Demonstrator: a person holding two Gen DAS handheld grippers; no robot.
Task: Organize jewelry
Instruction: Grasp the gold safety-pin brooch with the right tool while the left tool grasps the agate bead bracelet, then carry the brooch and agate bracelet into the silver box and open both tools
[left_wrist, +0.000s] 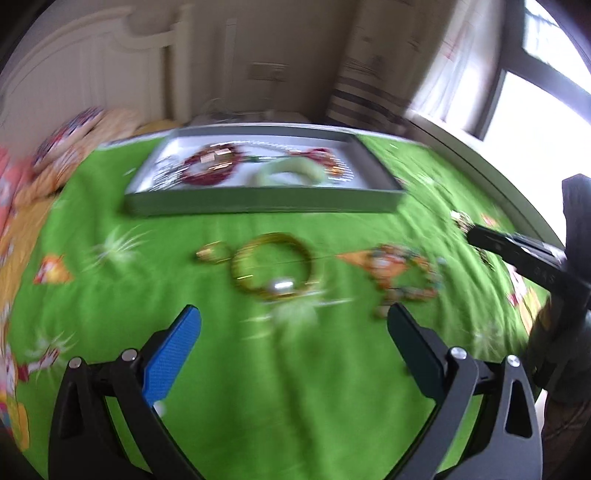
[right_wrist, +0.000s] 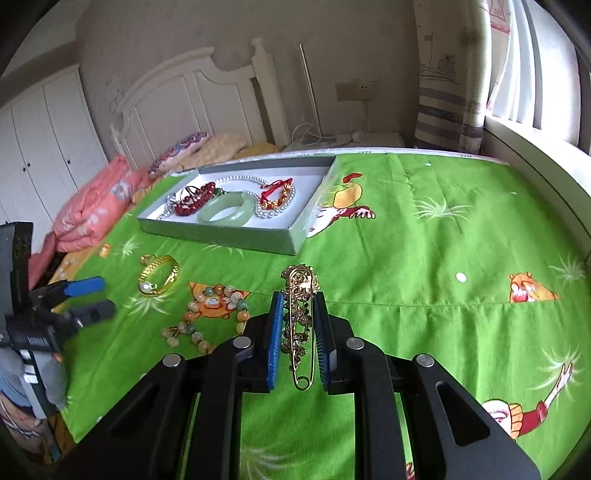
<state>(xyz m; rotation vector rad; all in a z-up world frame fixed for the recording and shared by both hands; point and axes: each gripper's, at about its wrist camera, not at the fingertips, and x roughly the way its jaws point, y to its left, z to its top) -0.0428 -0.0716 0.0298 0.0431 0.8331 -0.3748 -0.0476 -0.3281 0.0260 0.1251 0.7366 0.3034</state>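
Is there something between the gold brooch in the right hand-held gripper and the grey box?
Nothing visible: only bare green sheet lies between the gold brooch, clamped in the right hand-held gripper, and the grey box.

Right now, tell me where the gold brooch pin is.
In the right wrist view, the gold brooch pin sits clamped in the right gripper, nearer than the tray.

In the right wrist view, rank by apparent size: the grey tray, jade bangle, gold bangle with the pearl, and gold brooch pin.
1. Grey tray, clearly largest.
2. Jade bangle.
3. Gold bangle.
Gold brooch pin: looks long, but it sits in the right gripper jaws, nearest the camera, so I won't rank it.
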